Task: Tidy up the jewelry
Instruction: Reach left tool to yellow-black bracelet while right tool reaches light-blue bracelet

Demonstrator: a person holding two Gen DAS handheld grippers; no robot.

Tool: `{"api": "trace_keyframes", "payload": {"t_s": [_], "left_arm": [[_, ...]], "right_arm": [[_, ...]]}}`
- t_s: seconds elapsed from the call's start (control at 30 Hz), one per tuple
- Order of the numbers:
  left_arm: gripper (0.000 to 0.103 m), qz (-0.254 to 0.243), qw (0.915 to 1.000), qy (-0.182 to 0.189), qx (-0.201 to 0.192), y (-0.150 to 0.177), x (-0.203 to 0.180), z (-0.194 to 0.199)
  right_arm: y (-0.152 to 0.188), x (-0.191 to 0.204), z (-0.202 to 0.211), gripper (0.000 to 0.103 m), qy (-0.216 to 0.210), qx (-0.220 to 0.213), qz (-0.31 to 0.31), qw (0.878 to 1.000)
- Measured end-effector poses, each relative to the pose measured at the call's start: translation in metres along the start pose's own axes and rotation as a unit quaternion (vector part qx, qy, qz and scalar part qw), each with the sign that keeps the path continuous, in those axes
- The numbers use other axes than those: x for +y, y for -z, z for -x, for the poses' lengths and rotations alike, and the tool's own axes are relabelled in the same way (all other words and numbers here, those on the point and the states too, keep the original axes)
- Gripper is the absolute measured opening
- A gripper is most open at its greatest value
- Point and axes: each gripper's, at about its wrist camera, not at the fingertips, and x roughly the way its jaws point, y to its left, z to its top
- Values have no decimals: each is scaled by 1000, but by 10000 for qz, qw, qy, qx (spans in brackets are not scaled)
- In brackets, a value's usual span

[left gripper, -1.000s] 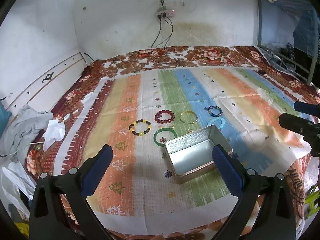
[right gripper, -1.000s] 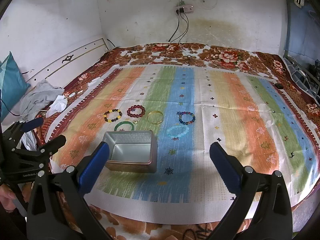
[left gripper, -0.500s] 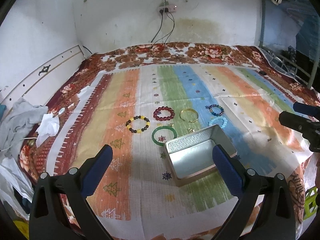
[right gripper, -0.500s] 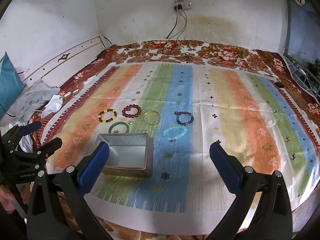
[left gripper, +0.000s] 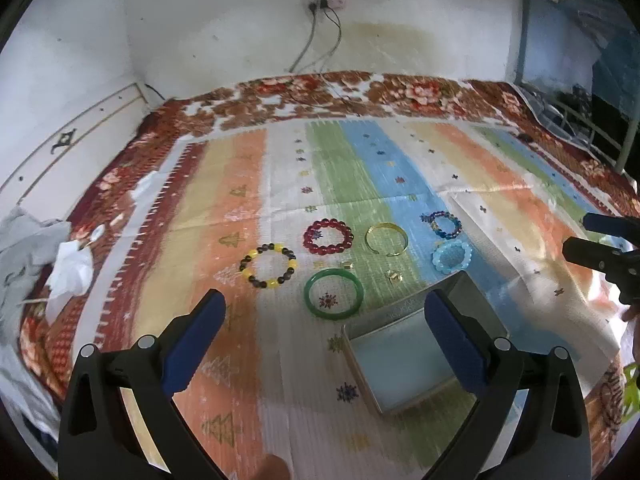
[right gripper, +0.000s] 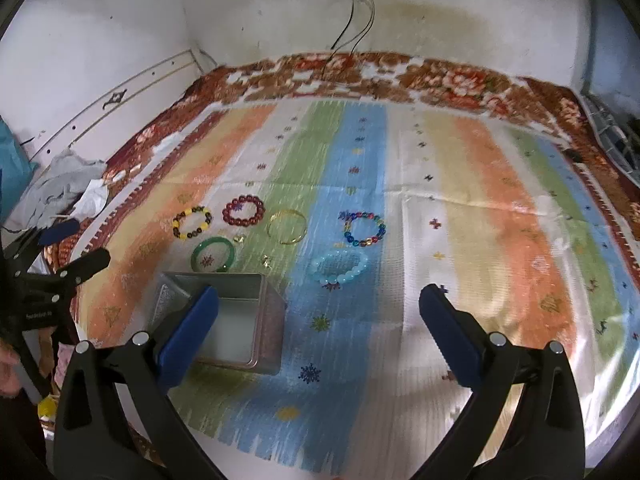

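Several bracelets lie on a striped cloth (left gripper: 248, 184): a yellow-and-dark beaded bracelet (left gripper: 268, 265), a dark red beaded bracelet (left gripper: 328, 236), a green bangle (left gripper: 333, 294), a gold cuff (left gripper: 387, 239), a multicolour bead bracelet (left gripper: 445, 224) and a light blue bead bracelet (left gripper: 452, 255). Small gold pieces (left gripper: 394, 276) lie between them. An open metal tin (left gripper: 404, 356) sits near the front, empty. My left gripper (left gripper: 324, 336) is open above the green bangle and tin. My right gripper (right gripper: 318, 332) is open, hovering near the tin (right gripper: 224, 312) and the light blue bead bracelet (right gripper: 338, 266).
The cloth covers a floral blanket (left gripper: 360, 92) on a bed against a white wall. Crumpled grey clothes and tissue (left gripper: 60, 264) lie at the left edge. A power strip with cables (left gripper: 324, 0) hangs on the wall. A metal rack (left gripper: 592, 128) stands at right.
Both grippers have moved forward and lower toward the jewelry; the tin and bracelets now appear nearer. Nothing on the cloth has moved.
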Motion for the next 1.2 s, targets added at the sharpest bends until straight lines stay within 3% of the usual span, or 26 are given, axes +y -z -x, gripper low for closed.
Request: {"api": "trace_keyframes", "payload": {"t_s": [0.2,0.33,0.67,0.87,1.2], "left_arm": [[98,370,9977,486,307,-12,24,-33],[98,296,9988,135,358,-17,27,-51],[98,346,9967,-59,729,-20,53,-93],[98,692,9937,-87,872,-17,77,-117],[98,655,9909,-290,1139,-15,89,-154]], "right_arm": [[-13,-13,-32,99,43,239,-4,9997],[-18,-18,-50,99,142,358,38,9993],[-23,-38,-110,99,494,887,-86,9948],[-24,-41,-142,99,634,1166,-116,9911],[-25,-46,-184,99,737,1491,-133,9860]]}}
